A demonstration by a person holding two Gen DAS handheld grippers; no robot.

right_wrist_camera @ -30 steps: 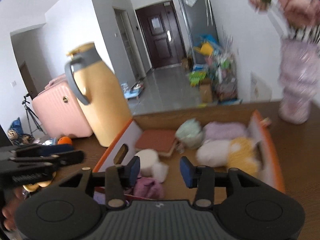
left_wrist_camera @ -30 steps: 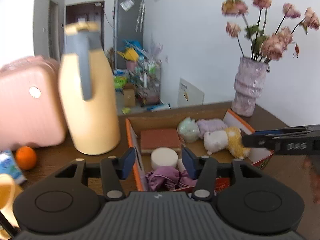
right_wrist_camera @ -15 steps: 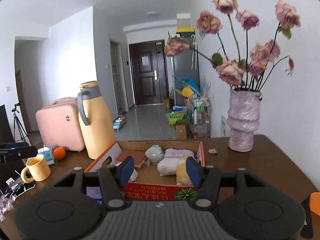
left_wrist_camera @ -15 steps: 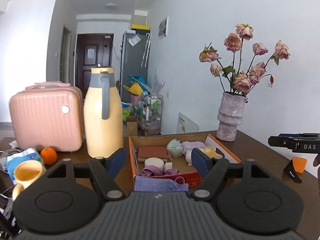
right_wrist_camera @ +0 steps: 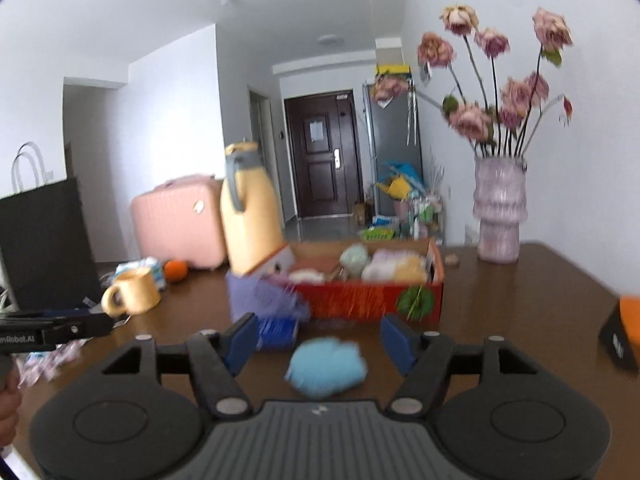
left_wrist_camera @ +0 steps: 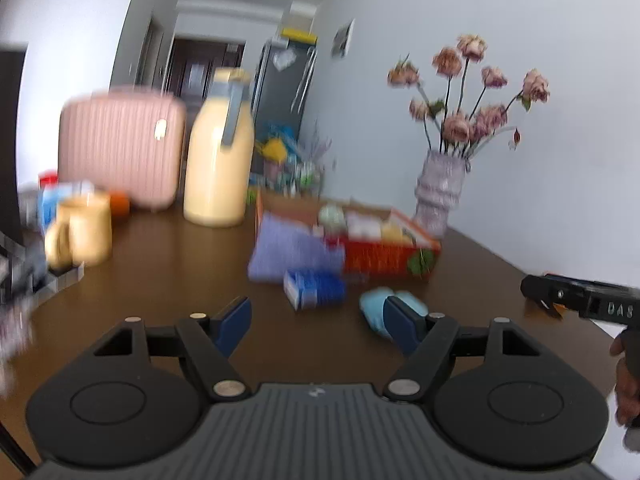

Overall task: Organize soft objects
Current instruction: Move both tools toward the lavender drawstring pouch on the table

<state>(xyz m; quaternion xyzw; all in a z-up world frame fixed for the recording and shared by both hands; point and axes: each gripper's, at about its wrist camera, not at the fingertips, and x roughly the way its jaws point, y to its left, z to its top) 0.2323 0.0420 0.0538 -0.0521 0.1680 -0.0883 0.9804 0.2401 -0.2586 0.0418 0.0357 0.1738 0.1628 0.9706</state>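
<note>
Between picks; my right tongs [right_wrist_camera: 318, 338] and left tongs [left_wrist_camera: 316, 326] both released, just widened, nothing between; next, blue soft thing [right_wrist_camera: 326, 366], lower centre, into box [right_wrist_camera: 376, 300].

Left gripper [left_wrist_camera: 316, 322] fingers spread, nothing between; blurred, seemingly soft blue object [left_wrist_camera: 376, 306] lies beyond.

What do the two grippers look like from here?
Both match: the left gripper and right gripper have black linkage arms with silver pivot pins, blue pads, round black discs and a ribbed grey body. White lettering marks each one's side. No cables show.
</note>
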